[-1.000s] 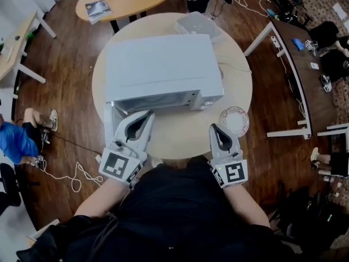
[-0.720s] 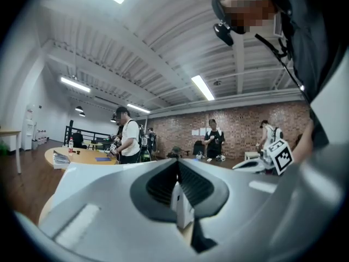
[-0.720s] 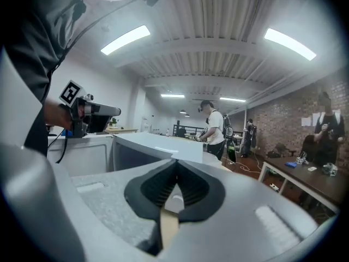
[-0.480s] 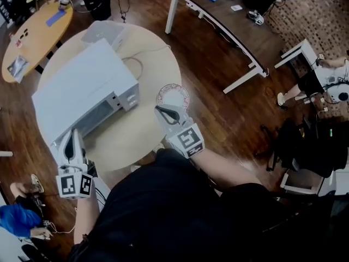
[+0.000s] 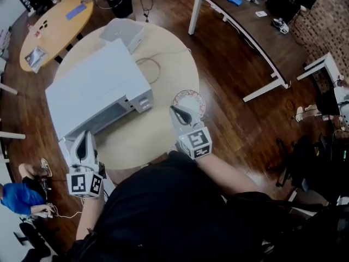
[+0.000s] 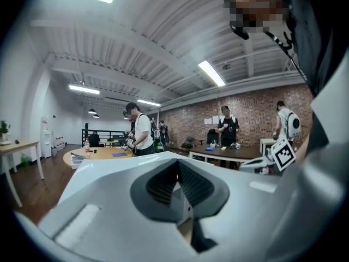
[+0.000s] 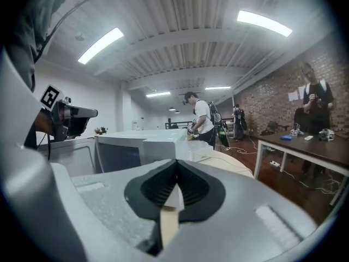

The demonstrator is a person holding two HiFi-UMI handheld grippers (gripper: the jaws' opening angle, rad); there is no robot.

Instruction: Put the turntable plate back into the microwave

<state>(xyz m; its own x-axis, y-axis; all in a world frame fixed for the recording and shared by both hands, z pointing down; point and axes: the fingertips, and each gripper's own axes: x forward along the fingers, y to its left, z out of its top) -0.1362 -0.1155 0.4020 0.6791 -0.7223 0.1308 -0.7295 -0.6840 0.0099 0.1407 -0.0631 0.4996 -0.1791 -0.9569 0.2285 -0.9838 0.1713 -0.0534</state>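
The white microwave (image 5: 92,89) stands on the round wooden table (image 5: 142,141), its front facing me and its door (image 5: 66,145) swung open at the lower left. The patterned turntable plate (image 5: 189,101) lies flat near the table's right edge. My right gripper (image 5: 175,111) is shut and empty, its tip just short of the plate's near rim. My left gripper (image 5: 83,138) is shut and empty beside the open door. In the right gripper view the closed jaws (image 7: 175,177) point past the microwave (image 7: 136,146). In the left gripper view the jaws (image 6: 175,164) meet at the tips.
A clear lidded box (image 5: 124,30) and a cable (image 5: 158,64) lie behind the microwave. A dark desk (image 5: 256,31) runs along the upper right and an oval table (image 5: 54,23) sits at the upper left. A person in blue (image 5: 13,198) sits on the floor at the left.
My view has swung to the right. The right gripper has moved right and down until its tip is close to the plate. The left gripper has sunk slightly beside the door.
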